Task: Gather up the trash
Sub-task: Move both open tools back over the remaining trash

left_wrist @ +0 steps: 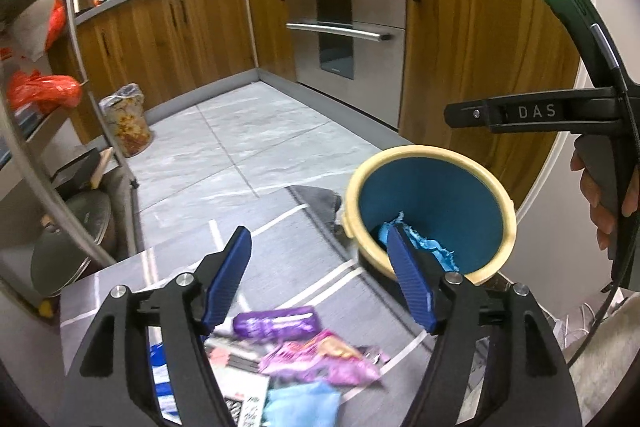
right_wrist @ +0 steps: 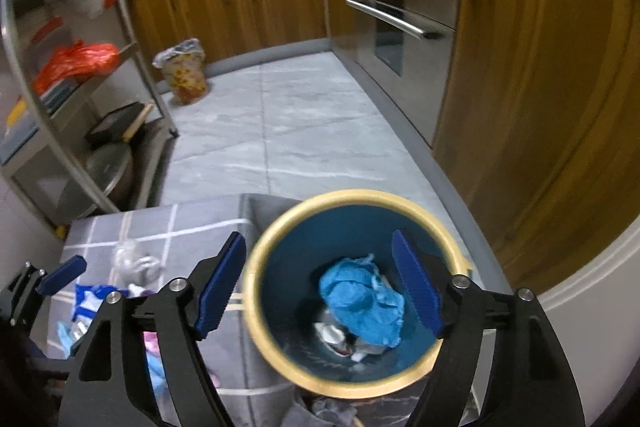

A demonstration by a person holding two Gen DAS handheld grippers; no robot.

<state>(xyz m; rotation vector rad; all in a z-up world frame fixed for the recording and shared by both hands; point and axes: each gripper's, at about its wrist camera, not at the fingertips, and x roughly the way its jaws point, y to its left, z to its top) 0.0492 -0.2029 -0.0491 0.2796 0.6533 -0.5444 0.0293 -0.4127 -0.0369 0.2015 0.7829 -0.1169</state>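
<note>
A blue bin with a cream rim (left_wrist: 430, 163) (right_wrist: 276, 339) stands beside a grey checked mat (left_wrist: 280, 247). Crumpled blue trash (right_wrist: 360, 303) and silvery scraps (right_wrist: 332, 335) lie inside it. My right gripper (right_wrist: 320, 283) is open and empty, just above the bin's mouth. My left gripper (left_wrist: 320, 275) is open and empty, above the mat. Under it lie a purple wrapper (left_wrist: 276, 325), a pink wrapper (left_wrist: 320, 359), a light blue piece (left_wrist: 304, 403) and printed paper (left_wrist: 248, 399). The right gripper's body (left_wrist: 560, 111) shows at the right of the left wrist view.
Wooden cabinets (left_wrist: 180, 27) and a steel oven (left_wrist: 352, 19) line the far and right sides. A metal shelf rack (right_wrist: 60, 87) with orange bags and pots stands at left. A patterned bag-lined bin (right_wrist: 184, 75) stands on the grey tile floor (right_wrist: 288, 131).
</note>
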